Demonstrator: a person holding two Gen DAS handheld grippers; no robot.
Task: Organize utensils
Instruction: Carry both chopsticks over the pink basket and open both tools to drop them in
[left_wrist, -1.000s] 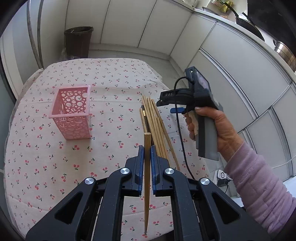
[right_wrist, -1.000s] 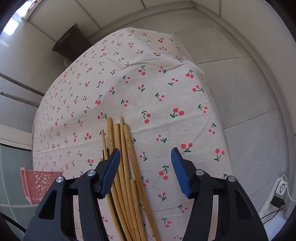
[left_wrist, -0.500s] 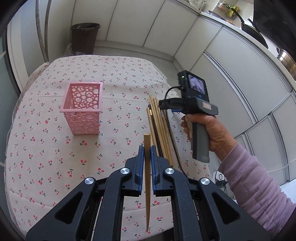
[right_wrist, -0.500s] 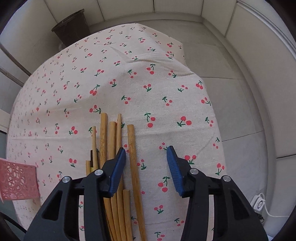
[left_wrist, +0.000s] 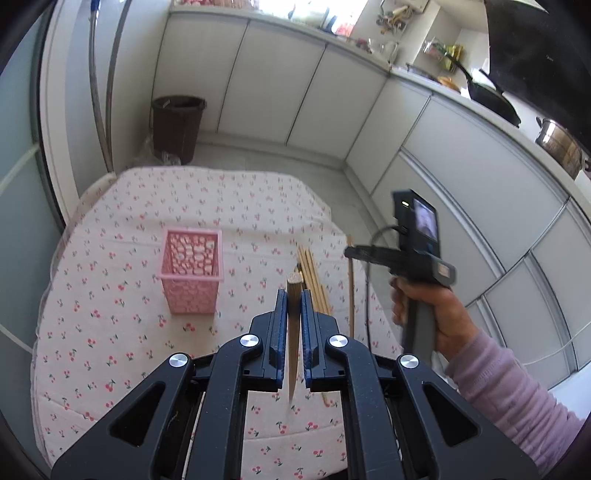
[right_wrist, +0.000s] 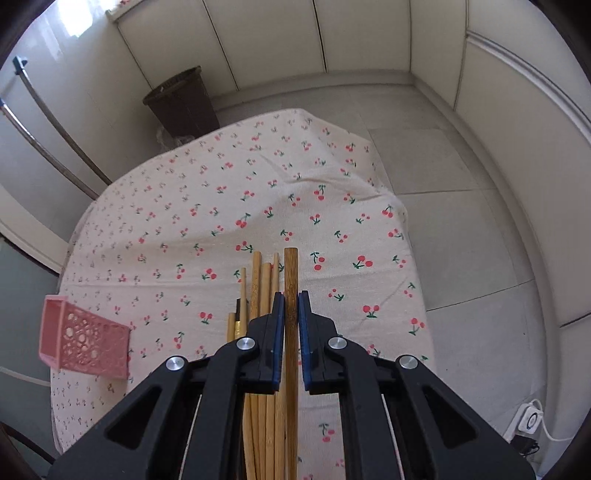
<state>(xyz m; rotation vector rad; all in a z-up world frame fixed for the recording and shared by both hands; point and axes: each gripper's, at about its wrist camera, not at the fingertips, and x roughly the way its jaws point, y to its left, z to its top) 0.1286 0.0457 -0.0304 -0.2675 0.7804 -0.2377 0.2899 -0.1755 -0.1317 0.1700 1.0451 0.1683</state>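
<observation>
My left gripper (left_wrist: 293, 297) is shut on a bamboo chopstick (left_wrist: 294, 282), held above the cherry-print tablecloth (left_wrist: 110, 332). A pink perforated basket (left_wrist: 190, 291) stands upright to its left. Several more chopsticks (left_wrist: 314, 277) lie in a bundle just beyond. In the right wrist view my right gripper (right_wrist: 291, 299) has its jaws closing, and the pads press on a darker chopstick (right_wrist: 291, 269) raised above the bundle (right_wrist: 260, 280). The left wrist view shows that gripper (left_wrist: 351, 250) in a person's hand (left_wrist: 428, 306), its chopstick (left_wrist: 351, 291) hanging down.
A brown bin (left_wrist: 177, 125) stands on the floor past the table's far edge. White cabinets run along the back and right, with a pan (left_wrist: 491, 96) and a pot (left_wrist: 559, 147) on the counter. A power strip (right_wrist: 530, 421) lies on the floor at the right.
My right gripper has closed on one chopstick and lifted it off the bundle. My left gripper has risen with its chopstick, and the table looks farther below.
</observation>
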